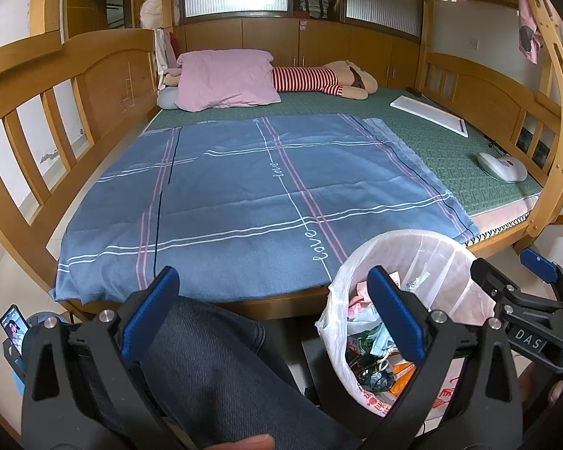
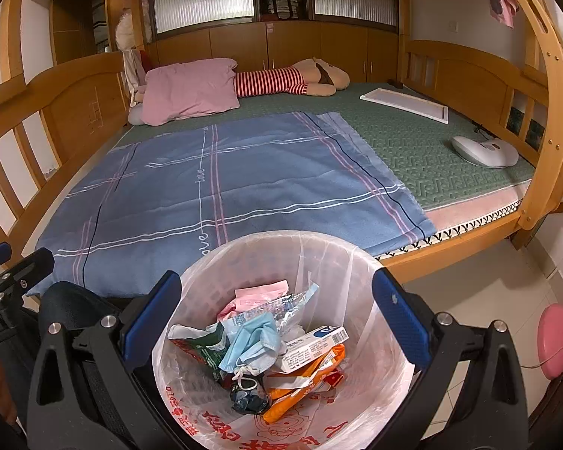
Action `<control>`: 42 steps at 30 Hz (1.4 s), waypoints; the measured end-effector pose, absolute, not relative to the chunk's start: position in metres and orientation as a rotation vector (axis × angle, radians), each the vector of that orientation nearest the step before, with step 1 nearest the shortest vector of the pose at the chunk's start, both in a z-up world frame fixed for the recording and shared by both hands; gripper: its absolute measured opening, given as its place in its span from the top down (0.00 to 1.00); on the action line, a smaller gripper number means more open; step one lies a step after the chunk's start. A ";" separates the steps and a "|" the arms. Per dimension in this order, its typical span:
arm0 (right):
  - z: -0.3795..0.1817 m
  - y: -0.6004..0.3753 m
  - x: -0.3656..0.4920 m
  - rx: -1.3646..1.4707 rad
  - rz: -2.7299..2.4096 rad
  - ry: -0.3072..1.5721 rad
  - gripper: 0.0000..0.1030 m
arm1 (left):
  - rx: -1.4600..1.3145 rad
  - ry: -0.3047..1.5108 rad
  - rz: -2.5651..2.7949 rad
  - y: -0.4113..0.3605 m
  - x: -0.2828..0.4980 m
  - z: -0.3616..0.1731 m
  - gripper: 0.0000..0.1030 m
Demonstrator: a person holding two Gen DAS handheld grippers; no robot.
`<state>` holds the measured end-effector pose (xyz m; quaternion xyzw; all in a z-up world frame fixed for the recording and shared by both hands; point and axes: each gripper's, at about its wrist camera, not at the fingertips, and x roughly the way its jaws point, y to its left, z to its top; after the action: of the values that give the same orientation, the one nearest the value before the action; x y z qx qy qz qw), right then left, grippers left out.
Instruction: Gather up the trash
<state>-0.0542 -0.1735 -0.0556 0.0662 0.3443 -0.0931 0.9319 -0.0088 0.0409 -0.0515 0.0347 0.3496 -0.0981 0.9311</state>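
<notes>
Trash is filling the round white bin lined with a thin translucent plastic bag (image 2: 281,337), which is sitting at lower centre of the right wrist view and at lower right of the left wrist view, just in front of the wooden bunk bed's (image 1: 26,120) near edge. Inside it, a crumpled light-blue face mask (image 2: 257,345), a white and blue cardboard medicine box (image 2: 315,345), orange wrappers (image 2: 304,386) and pink paper (image 2: 261,292) are lying piled together. The right gripper (image 2: 277,322) is hanging over the bin with its blue-padded jaws spread wide and holding nothing. The left gripper (image 1: 274,311) is hovering at lower centre of its view above a leg in dark denim (image 1: 214,367), jaws likewise wide apart and empty. Behind, a blue checked blanket (image 1: 251,202) is lying spread across the green mattress (image 1: 450,150).
</notes>
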 end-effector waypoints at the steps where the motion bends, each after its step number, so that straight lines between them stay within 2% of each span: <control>1: -0.056 -0.173 -0.054 0.134 -0.190 0.705 0.04 | 0.071 0.716 -0.201 0.041 -0.009 -0.051 0.03; 42: -0.061 -0.182 -0.047 0.136 -0.171 0.723 0.04 | 0.079 0.717 -0.212 0.040 -0.008 -0.056 0.03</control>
<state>-0.0473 -0.1817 -0.0614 0.0663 0.3528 -0.0833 0.9296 -0.0080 0.0404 -0.0561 0.0384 0.3499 -0.1034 0.9303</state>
